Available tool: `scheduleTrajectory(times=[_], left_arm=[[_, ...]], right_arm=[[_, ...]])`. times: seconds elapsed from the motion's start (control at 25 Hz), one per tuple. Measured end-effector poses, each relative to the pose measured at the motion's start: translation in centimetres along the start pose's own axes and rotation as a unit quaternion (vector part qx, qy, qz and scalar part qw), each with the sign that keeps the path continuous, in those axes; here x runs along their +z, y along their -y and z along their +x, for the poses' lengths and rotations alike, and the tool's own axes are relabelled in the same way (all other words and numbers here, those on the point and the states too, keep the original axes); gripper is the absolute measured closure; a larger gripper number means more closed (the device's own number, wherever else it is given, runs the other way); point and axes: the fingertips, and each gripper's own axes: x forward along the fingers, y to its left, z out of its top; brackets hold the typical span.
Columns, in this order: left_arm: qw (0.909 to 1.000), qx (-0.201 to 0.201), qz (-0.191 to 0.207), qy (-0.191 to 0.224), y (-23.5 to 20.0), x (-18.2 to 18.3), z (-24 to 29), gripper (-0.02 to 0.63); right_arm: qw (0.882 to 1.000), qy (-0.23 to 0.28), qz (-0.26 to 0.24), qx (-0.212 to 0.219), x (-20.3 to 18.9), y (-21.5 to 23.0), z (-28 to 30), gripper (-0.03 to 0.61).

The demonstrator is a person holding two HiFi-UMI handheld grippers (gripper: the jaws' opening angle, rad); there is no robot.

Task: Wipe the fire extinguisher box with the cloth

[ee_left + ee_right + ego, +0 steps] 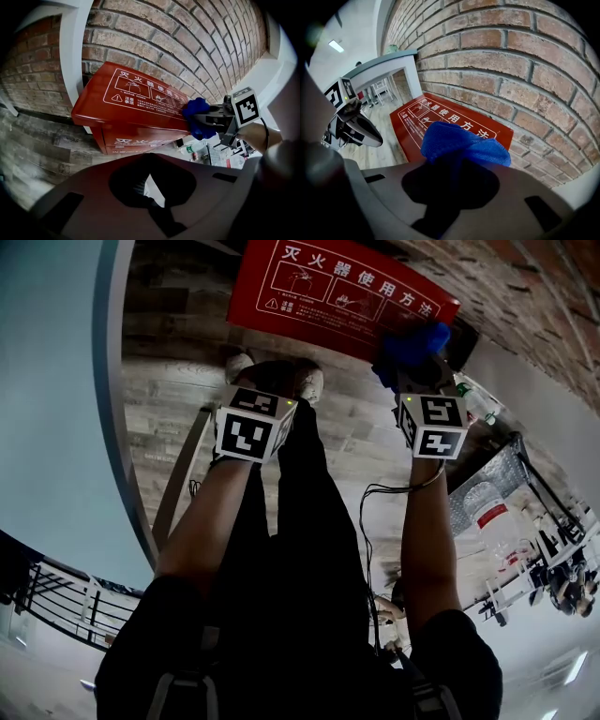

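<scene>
**Head view.** Red fire extinguisher box (319,282) at top, against brick wall (525,296); far edge cut off by frame. Blue cloth (412,343) on its right corner, clamped in right gripper (412,367); jaw tips buried in fabric. Left gripper (261,399) apart from box, jaws hidden behind its marker cube.

**Left gripper view.** Jaws pressed together, nothing between, mostly in shadow. Box base cut off by housing.

**Right gripper view.** Jaws clamped on bunched cloth, touching the sloped lid; part of the lid's white print covered.
</scene>
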Motion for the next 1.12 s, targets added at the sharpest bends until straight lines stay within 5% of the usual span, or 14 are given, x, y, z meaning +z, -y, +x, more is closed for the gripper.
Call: scheduleTrajectory(times=[0.84,1.12], left_arm=[[0.9988,0.017,-0.043,0.014,-4.6,-1.0,-2.1,0.609],[0.9985,0.023,-0.046,0.016,-5.1,-1.2,-2.4,0.609]], right_arm=[[0.985,0.016,-0.138,0.102,10.6,-13.8,6.5,0.482],[0.97,0.029,-0.197,0.143,13.3,-19.4,8.4,0.482]])
